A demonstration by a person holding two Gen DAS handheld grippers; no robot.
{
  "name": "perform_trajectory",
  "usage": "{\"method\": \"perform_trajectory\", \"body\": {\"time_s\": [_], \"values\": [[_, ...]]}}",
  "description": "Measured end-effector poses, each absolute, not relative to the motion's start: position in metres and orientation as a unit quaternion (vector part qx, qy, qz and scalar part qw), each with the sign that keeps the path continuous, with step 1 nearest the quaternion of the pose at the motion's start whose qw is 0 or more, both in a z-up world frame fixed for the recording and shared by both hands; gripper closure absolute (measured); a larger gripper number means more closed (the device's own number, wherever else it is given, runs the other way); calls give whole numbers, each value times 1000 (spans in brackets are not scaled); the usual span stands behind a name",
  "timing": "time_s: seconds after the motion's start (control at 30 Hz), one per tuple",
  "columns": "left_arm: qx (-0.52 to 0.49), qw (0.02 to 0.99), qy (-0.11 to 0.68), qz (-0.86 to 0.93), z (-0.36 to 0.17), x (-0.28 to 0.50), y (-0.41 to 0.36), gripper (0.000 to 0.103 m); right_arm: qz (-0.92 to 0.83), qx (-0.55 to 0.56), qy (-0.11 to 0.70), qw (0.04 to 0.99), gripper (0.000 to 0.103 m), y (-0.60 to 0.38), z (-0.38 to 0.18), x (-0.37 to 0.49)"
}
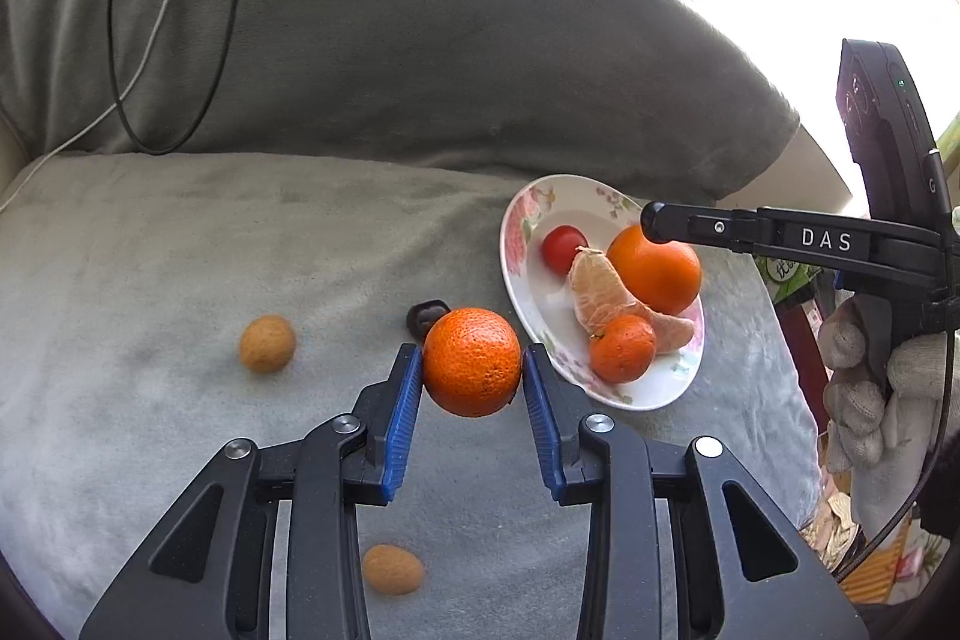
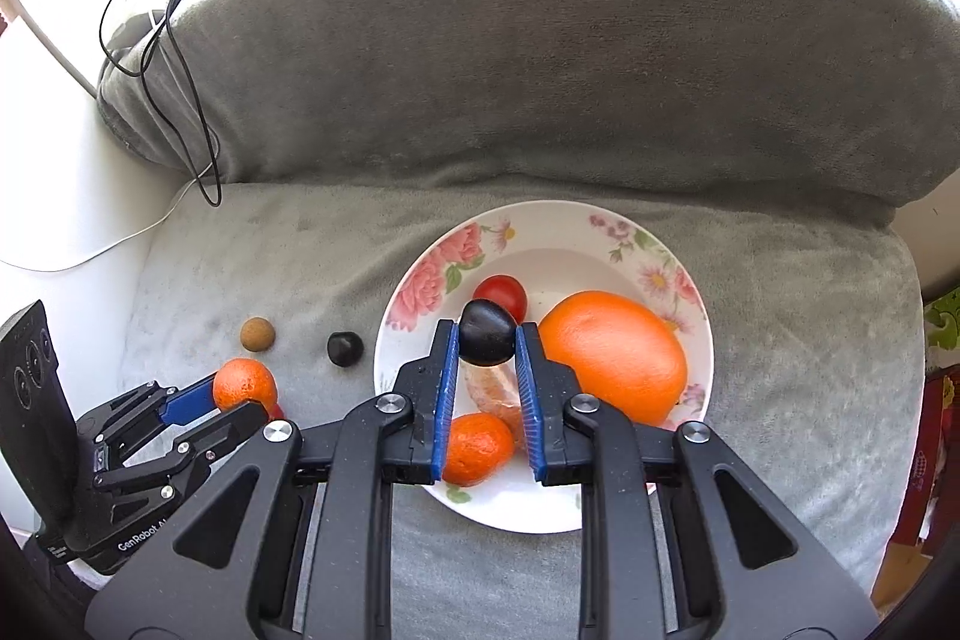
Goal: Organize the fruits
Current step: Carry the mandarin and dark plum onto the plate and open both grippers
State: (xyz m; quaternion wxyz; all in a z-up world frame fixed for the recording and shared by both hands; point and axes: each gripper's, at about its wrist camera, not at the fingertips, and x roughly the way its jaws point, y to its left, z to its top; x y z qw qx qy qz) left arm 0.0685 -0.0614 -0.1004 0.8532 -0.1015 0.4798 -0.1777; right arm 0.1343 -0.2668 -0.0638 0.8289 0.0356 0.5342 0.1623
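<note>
My left gripper (image 1: 472, 359) is shut on a mandarin (image 1: 472, 361), held above the grey blanket just left of the floral plate (image 1: 522, 244); it also shows in the right wrist view (image 2: 243, 394). My right gripper (image 2: 487, 334) is shut on a dark plum (image 2: 487, 340) above the floral plate (image 2: 612, 232). On the plate lie a large orange (image 2: 615, 355), a cherry tomato (image 2: 501, 293), a small mandarin (image 2: 477, 448) and peeled mandarin segments (image 1: 600, 295). Another dark plum (image 2: 345, 348) and a brown longan (image 2: 258, 334) lie on the blanket left of the plate.
A second brown longan (image 1: 393, 569) lies near the blanket's front edge. The grey covered backrest (image 2: 540, 40) rises behind the seat. Black and white cables (image 2: 180, 58) hang at the back left. Boxes and clutter (image 1: 798, 316) stand off the right edge.
</note>
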Motion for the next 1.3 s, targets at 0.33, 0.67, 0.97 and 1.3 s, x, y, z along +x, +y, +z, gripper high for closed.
{"method": "perform_trajectory", "body": {"time_s": [0.33, 0.67, 0.97, 1.3], "values": [[-63, 854, 481, -188, -101, 82, -101, 70, 173, 29, 526, 832, 83, -277, -70, 151], [-38, 847, 496, -187, -107, 94, -124, 70, 183, 25, 528, 829, 83, -281, -80, 165], [-36, 844, 501, -186, -106, 103, -132, 70, 188, 31, 530, 826, 83, -281, -85, 169], [-38, 840, 505, -193, -105, 108, -136, 70, 187, 27, 529, 827, 82, -281, -84, 170]]}}
